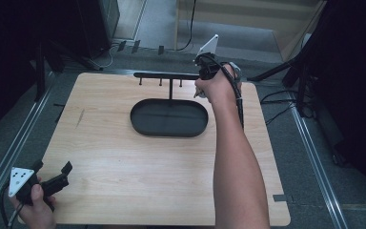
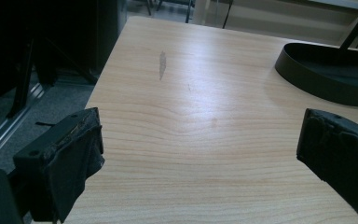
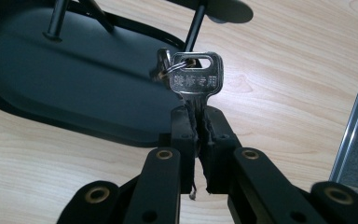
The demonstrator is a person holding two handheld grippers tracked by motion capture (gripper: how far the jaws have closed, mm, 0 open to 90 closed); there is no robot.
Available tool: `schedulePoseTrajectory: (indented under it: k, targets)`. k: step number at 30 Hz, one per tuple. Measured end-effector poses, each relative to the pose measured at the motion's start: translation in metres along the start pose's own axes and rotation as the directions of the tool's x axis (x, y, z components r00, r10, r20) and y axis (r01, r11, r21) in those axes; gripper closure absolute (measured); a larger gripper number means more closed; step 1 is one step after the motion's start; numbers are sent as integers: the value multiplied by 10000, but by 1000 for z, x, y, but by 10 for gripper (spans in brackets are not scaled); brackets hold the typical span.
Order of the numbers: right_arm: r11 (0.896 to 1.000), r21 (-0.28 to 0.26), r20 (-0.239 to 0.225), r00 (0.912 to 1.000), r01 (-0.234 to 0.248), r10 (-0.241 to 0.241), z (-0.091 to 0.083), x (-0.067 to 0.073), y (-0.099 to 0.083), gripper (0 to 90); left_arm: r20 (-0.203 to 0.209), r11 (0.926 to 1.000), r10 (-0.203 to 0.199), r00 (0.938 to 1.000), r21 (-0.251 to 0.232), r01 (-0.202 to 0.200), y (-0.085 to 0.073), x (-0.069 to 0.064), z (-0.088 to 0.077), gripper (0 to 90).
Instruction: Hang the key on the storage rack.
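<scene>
High view: wooden table [image 1: 138, 162] with a black oval tray [image 1: 169, 118] at far centre; a post rises from the tray's far side to a horizontal bar [image 1: 164, 75] with short pegs hanging under it. The right gripper [image 1: 201, 86] is at the bar's right end, arm reaching in from the near edge. The left gripper [image 1: 52, 175] sits at the near left corner of the table, well apart from the tray, jaws spread, nothing between them. Left gripper view: both jaws stand wide over bare wood, with the tray's wall [image 2: 317, 86] at far right. Idle hand, as I read it. Right gripper view: the jaws are pinched tight on the blade of a silver key [image 3: 196, 79], head up, with a split ring [image 3: 170, 65] threaded through the hole in the head. The ring sits right against a black peg [image 3: 193, 28] of the rack; whether it is already over the peg tip I cannot tell. Judgement: the step in hand is hanging the key on that peg. To do it well, keep the pinch firm so the blade does not swivel, line the ring's opening with the peg tip, slide it on squarely, and loosen only once the ring bears on the peg. If released early, the key probably falls into the tray.
</scene>
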State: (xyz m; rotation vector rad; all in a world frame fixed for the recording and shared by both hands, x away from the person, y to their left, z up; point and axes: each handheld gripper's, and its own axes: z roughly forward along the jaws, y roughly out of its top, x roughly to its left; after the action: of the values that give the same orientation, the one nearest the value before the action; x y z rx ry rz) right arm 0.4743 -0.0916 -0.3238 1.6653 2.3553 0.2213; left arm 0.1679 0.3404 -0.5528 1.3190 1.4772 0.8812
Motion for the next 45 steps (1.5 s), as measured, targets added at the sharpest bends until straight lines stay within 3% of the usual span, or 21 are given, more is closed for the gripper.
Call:
schedulePoseTrajectory:
  k: [8, 12, 22, 39, 45]
  targets:
    - [9998, -209, 246, 9997, -60, 65, 1, -2, 0, 839, 13, 10000, -1, 10000, 8, 1, 0, 0, 0, 4]
    - [9992, -364, 451, 9989, -142, 158, 5, -7, -2, 789, 13, 10000, 0, 10000, 8, 0, 0, 0, 0, 4]
    - [9991, -324, 365, 9989, -277, 288, 16, -18, -14, 757, 17, 10000, -4, 10000, 23, 4, 0, 0, 0, 4]
    - [9975, 148, -297, 9971, -695, 699, 43, -51, -67, 715, -22, 9999, 93, 10000, 66, -92, 0, 0, 0, 4]
    - [9969, -9, -699, 9945, -788, 786, 62, -61, -93, 578, -38, 9999, 109, 9999, 53, -109, 0, -1, 0, 4]
